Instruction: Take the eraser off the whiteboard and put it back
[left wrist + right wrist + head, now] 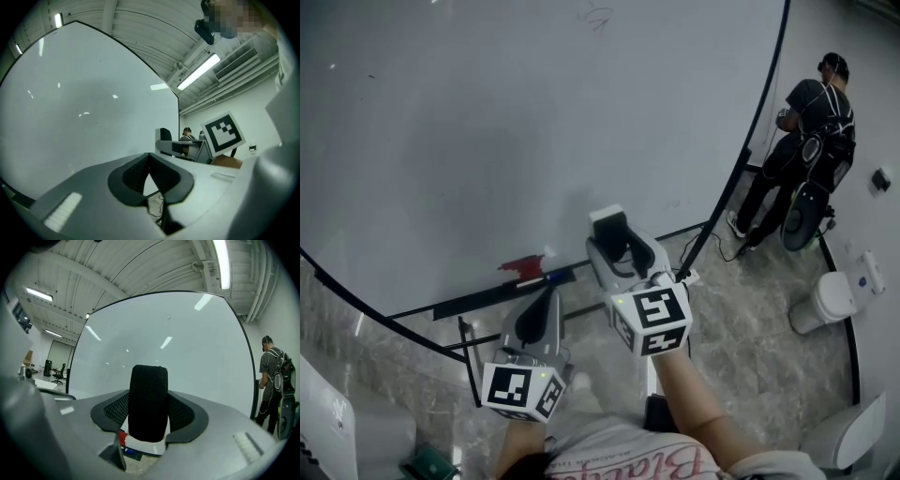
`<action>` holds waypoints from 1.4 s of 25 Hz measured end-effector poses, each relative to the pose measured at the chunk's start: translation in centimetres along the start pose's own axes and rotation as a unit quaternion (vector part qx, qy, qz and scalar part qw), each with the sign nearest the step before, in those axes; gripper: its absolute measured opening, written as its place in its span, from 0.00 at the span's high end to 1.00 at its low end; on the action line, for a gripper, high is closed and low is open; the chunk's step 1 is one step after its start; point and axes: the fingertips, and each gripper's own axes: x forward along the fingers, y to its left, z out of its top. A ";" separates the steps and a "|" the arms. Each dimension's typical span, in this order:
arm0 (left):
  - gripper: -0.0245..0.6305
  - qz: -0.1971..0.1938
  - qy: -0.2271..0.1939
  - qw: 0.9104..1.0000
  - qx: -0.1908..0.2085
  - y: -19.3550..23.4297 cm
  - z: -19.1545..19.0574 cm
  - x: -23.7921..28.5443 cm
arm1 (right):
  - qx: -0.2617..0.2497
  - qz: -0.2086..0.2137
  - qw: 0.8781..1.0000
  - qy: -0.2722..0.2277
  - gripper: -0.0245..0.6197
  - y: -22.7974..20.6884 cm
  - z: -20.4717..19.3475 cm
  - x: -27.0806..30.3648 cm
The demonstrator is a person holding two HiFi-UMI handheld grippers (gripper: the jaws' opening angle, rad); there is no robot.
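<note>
right gripper (617, 234) grips the eraser (148, 397) by the whiteboard (487, 122); left gripper (149, 159) closed, marble floor (750, 328).

The black-felt eraser (148, 399) with a white back stands upright, clamped in the right gripper (149, 427), before the large black-framed whiteboard's (187, 357) lower edge.

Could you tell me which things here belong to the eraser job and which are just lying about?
Job:
- eraser, held in the right gripper
- whiteboard

Lying about:
- red item and blue marker on the ledge
- white bin
- person at far right
- left gripper, shut and empty
</note>
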 end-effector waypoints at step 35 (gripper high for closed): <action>0.96 -0.031 0.004 0.999 -0.013 5.2 0.9 7.0 | -0.088 -0.048 0.995 -0.005 0.62 -3.1 2.2 9.5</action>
